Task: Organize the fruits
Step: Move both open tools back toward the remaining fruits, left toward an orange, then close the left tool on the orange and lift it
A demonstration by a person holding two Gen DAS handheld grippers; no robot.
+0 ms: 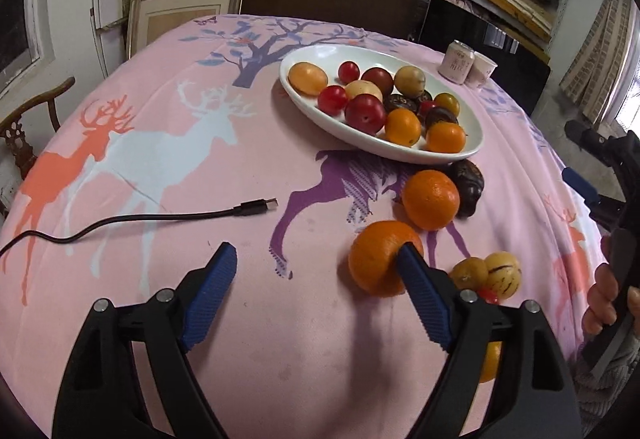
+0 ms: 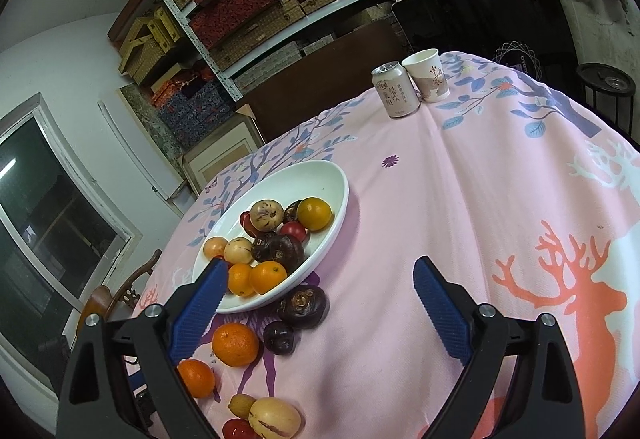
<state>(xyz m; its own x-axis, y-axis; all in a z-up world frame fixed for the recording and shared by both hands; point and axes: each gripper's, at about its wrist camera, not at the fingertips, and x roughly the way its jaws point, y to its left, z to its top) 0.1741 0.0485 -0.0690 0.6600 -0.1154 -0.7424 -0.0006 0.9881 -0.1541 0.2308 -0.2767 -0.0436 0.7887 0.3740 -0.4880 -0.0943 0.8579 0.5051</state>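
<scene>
A white oval bowl (image 1: 460,155) (image 2: 336,207) holds several fruits: oranges, red tomatoes, yellow and dark ones. Loose on the pink cloth lie two oranges (image 1: 430,199) (image 1: 376,259), a dark fruit (image 1: 468,183), a striped yellow melon (image 1: 502,273) and small yellow and red fruits. My left gripper (image 1: 320,255) is open and empty; its right finger (image 1: 420,291) stands in front of the near orange. My right gripper (image 2: 320,279) is open and empty above the cloth, right of the bowl's near end. It shows in the left wrist view at the far right (image 1: 600,175).
A black USB cable (image 1: 160,219) lies on the cloth at the left. A drink can (image 2: 395,90) and a paper cup (image 2: 427,74) stand at the table's far edge. A wooden chair (image 1: 24,135) stands at the left. Shelves of boxes fill the back wall.
</scene>
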